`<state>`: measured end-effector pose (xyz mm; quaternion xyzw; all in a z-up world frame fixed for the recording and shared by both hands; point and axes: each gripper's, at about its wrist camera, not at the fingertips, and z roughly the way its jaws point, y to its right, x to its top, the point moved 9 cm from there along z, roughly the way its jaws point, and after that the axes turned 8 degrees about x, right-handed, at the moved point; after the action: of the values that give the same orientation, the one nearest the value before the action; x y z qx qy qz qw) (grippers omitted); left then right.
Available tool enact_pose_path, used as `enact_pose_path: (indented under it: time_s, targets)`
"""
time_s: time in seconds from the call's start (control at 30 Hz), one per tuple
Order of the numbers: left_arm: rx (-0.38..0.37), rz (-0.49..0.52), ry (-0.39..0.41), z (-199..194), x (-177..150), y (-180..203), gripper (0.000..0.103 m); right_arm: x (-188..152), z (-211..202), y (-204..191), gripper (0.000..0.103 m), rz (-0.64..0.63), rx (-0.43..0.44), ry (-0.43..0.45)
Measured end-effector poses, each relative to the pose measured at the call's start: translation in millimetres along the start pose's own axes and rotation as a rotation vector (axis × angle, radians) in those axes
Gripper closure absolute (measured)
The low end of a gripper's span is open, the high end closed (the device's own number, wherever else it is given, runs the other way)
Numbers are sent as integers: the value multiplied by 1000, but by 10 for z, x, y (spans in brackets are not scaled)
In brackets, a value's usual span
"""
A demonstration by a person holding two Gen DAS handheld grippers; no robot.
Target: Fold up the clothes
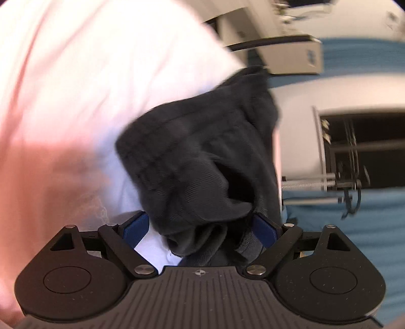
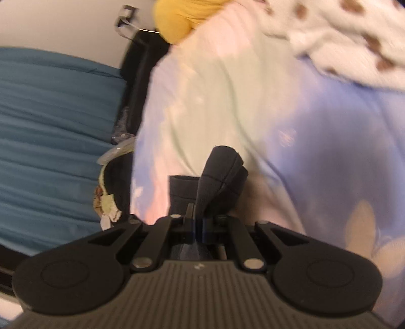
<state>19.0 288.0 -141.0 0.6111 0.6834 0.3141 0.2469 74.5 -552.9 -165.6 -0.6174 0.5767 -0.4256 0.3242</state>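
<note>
A dark grey garment (image 1: 202,162) hangs bunched in front of my left gripper (image 1: 202,227). The blue fingers (image 1: 134,229) stand wide apart with the cloth draped between and over them; no pinch shows. In the right wrist view my right gripper (image 2: 198,225) is shut on a fold of the same dark garment (image 2: 217,182), which sticks up past the fingertips. Both views are blurred by motion.
A pink and white cloth (image 1: 76,101) fills the left wrist view's left side. A teal bedcover (image 2: 50,151) lies left in the right wrist view, with a pastel sheet (image 2: 278,126), a spotted fleece (image 2: 341,38) and a yellow item (image 2: 177,15). A white cabinet with dark opening (image 1: 354,151) is at right.
</note>
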Motion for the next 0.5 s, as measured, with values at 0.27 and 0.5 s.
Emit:
enact_pose_path:
  time_s: [0.27, 0.5]
  targets:
    - [53, 47, 73, 197, 266, 231, 84, 50, 94, -66, 97, -35, -8, -2]
    - [-120, 266, 135, -426, 804, 1071, 95, 130, 64, -996, 99, -423, 181, 49]
